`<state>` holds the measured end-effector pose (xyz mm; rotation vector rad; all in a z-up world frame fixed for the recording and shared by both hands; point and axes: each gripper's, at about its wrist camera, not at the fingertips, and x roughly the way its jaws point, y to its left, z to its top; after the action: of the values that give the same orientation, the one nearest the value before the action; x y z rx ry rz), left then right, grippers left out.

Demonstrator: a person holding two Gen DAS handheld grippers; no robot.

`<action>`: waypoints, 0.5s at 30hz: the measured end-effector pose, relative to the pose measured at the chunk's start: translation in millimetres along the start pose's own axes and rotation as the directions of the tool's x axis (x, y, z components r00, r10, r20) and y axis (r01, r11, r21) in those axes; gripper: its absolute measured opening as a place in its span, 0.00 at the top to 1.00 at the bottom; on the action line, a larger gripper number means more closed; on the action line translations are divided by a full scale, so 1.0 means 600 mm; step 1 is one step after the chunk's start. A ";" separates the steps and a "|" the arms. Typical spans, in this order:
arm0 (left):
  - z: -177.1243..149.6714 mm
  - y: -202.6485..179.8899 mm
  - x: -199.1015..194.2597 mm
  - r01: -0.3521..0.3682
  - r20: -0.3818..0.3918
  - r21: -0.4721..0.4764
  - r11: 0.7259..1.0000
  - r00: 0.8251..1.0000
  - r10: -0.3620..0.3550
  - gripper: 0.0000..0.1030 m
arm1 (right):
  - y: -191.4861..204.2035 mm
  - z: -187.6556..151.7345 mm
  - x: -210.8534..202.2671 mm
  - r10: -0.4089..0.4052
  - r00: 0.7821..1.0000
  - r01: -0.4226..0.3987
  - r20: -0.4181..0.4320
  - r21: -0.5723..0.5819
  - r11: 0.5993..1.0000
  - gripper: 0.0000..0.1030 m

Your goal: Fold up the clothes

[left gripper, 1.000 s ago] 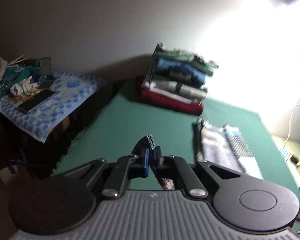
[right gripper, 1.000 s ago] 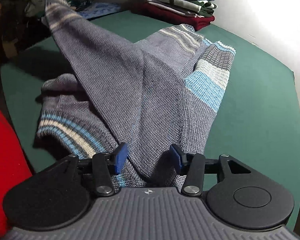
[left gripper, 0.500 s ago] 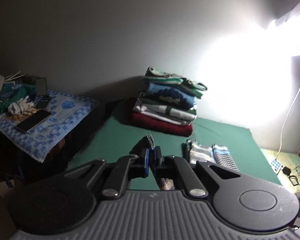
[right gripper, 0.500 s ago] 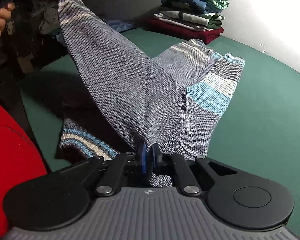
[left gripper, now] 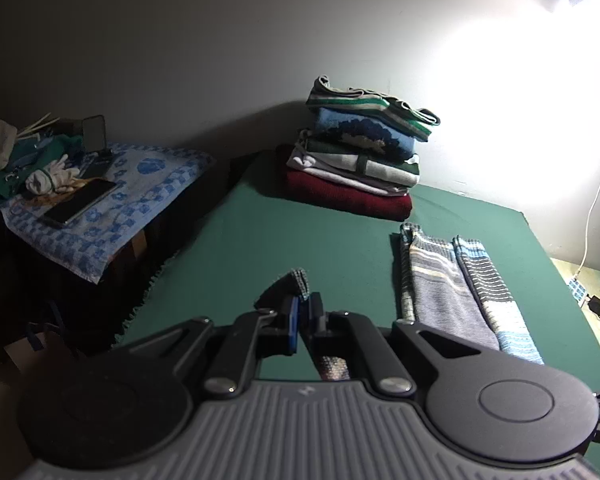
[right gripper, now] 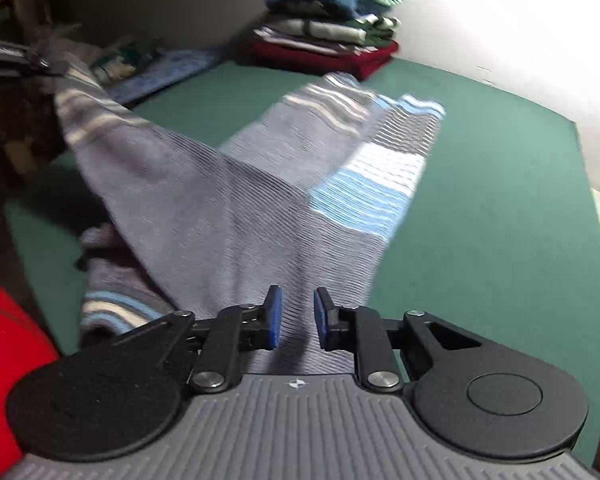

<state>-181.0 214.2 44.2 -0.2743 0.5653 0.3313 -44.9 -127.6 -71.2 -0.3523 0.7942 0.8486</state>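
Observation:
A grey knit sweater [right gripper: 260, 200] with blue and white stripes lies partly on the green table [right gripper: 500, 200]. My left gripper [left gripper: 304, 312] is shut on one corner of the sweater [left gripper: 296, 280] and holds it up at the left; it shows in the right wrist view [right gripper: 16, 62] at the far left. The sweater's far end [left gripper: 452, 280] rests on the table. My right gripper [right gripper: 296, 316] is open, its jaws apart over the near part of the sweater.
A stack of folded clothes [left gripper: 360, 152] stands at the table's far edge by the wall. A side table with a blue patterned cloth [left gripper: 112, 208], a phone [left gripper: 80, 202] and gloves is at the left. A red garment [right gripper: 8, 352] is near left.
My right gripper shut on the sweater half a second ago and has opened again. My left gripper keeps its hold on the raised corner.

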 end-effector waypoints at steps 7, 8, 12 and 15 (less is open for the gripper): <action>-0.010 0.002 0.017 0.001 -0.031 0.004 1.000 1.000 -0.001 0.99 | -0.002 -0.045 0.004 -0.040 0.997 0.035 -0.059 -0.079 0.996 0.84; -0.011 -0.001 0.018 0.005 -0.035 0.012 1.000 0.999 -0.005 0.99 | -0.003 -0.048 0.002 -0.039 0.998 0.035 -0.057 -0.080 0.996 0.84; -0.010 -0.004 0.020 0.018 -0.035 0.015 1.000 0.999 -0.018 0.99 | -0.006 -0.039 -0.009 -0.034 0.997 0.030 -0.064 -0.057 0.998 0.84; -0.007 -0.002 0.018 0.022 -0.025 0.018 1.000 0.999 -0.021 0.99 | -0.007 -0.032 -0.017 -0.010 0.999 0.009 -0.043 -0.018 1.000 0.83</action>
<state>-174.0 213.9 35.0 -0.2674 0.5891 0.3022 -54.7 -146.7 -76.3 -0.3903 0.8245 0.8417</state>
